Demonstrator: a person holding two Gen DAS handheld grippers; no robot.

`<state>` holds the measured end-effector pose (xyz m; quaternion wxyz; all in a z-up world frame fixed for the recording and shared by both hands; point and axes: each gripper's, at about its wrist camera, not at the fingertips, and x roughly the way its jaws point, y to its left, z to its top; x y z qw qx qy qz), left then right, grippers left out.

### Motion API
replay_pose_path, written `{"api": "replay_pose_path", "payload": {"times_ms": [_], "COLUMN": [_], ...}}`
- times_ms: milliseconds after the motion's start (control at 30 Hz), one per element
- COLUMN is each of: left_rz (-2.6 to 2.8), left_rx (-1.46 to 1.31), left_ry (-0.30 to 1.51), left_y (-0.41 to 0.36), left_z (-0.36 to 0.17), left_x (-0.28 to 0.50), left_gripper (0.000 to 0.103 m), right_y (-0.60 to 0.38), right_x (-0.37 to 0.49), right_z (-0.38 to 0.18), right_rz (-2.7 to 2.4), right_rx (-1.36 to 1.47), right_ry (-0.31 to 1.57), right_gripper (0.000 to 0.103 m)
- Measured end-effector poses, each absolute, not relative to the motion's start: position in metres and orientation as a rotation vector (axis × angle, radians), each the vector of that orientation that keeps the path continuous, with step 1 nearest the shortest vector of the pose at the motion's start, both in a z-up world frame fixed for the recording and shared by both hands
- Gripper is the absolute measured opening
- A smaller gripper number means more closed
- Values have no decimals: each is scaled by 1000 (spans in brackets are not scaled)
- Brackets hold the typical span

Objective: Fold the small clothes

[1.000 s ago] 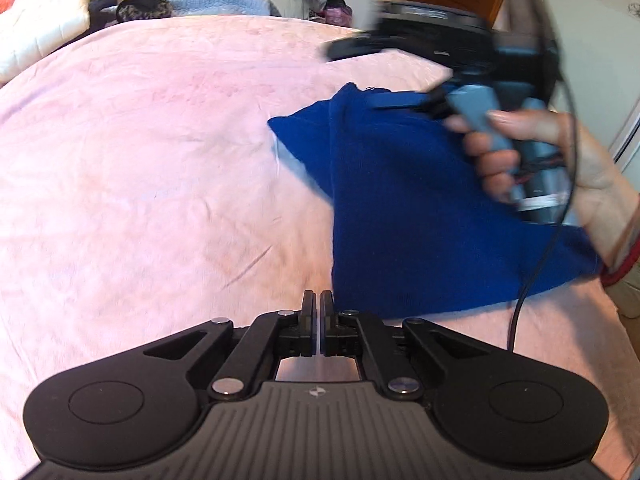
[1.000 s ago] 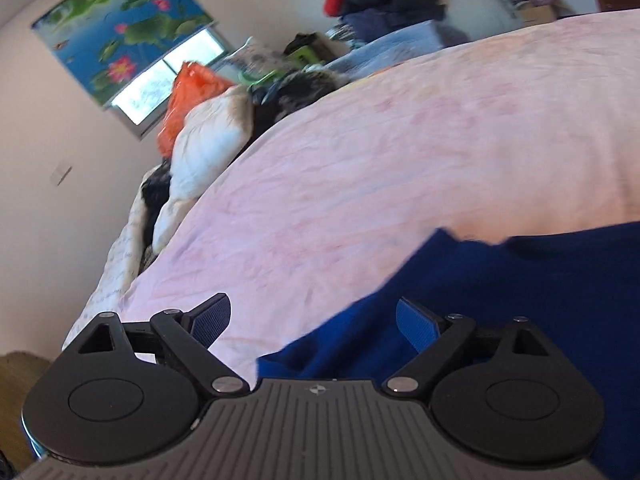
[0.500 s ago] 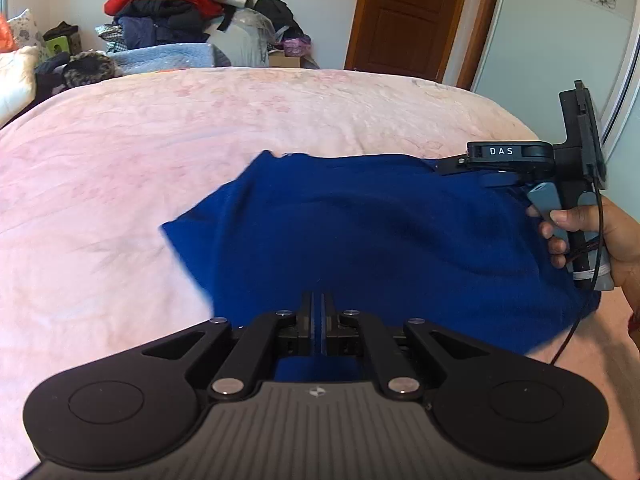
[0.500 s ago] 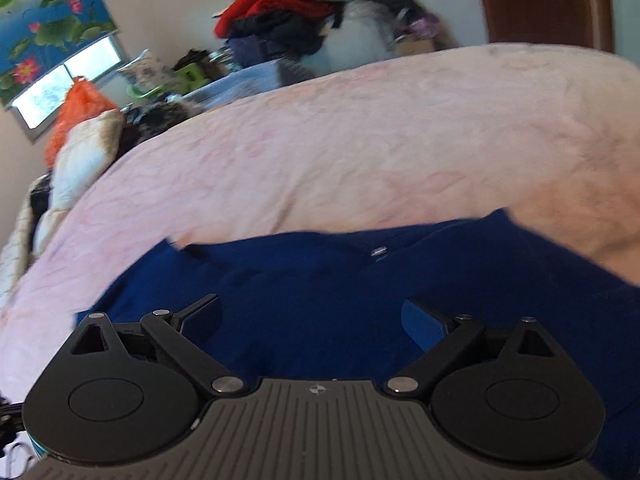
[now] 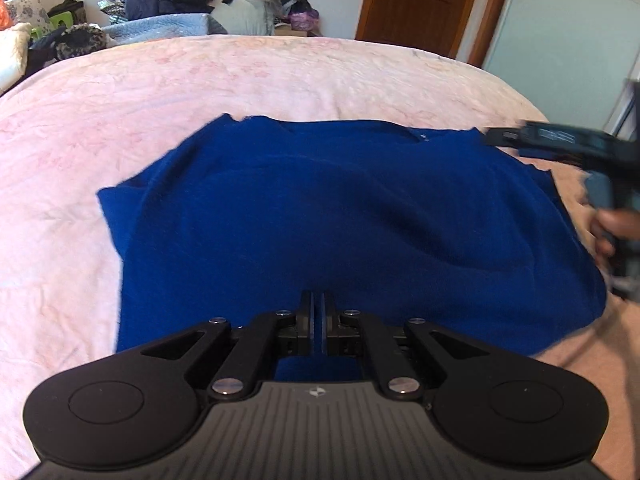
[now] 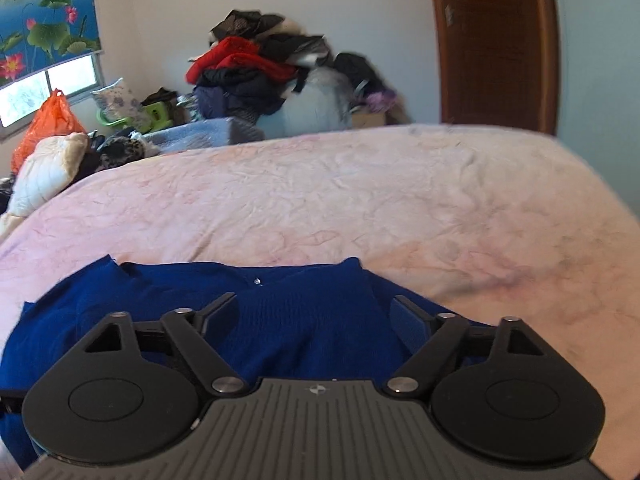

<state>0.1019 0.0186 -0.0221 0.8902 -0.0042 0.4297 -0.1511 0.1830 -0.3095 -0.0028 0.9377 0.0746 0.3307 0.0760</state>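
A dark blue knit garment lies spread wide on the pink bed cover, its middle slightly puffed up. My left gripper is shut at the garment's near edge, and blue cloth shows in the slit between its fingers and under them. In the right wrist view the garment lies under my right gripper. Its jaws are closing over the cloth near the neckline with a wide gap, and the pads do not press on it. A hand holds that gripper at the garment's right edge, blurred.
A pile of clothes and a light blue bundle stand beyond the bed's far edge. To the far left are an orange bag and a white pillow. A brown door and a pale wardrobe stand at the right.
The garment went from a narrow, bunched shape to a wide spread across the bed. The right gripper swung round to face the far wall and its jaws narrowed. The left gripper stayed shut.
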Motion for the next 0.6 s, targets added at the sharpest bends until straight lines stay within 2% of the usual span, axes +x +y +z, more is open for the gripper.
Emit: {"api": "replay_pose_path", "payload": {"times_ms": [33,67,100,333,367,433,467,500,533,600], "left_rz": [-315,-311,-308,-300,-300,-304,-303,-301,-294,-278], "left_rx": [-9,-7,-3,-7,-11,-17,-17,-15,-11,-8], "left_ry": [889,886,884,869,868,871,870,868,868,870], "left_y": [17,15,15,11,10,7,5,3,2,0], "left_z": [-22,-21,-21,-17,-17,-17,-17,-18,-20,-22], "left_x": [101,101,101,110,112,116,117,118,120,123], "left_gripper": [3,3,3,3,3,3,3,3,3,3], "right_y": [-310,-309,-310,-316,-318,-315,-311,-310,-310,-312], "right_x": [195,205,213,217,218,218,217,217,217,216], "right_z": [-8,-14,-19,-21,-22,-25,-25,-25,-24,-20], "right_rz": [149,143,136,117,125,178,181,179,173,159], "right_rx": [151,150,156,168,180,164,138,125,127,136], "right_ry": [703,732,751,731,741,756,750,749,744,711], "right_gripper": [65,56,53,49,57,52,44,24,11,10]}}
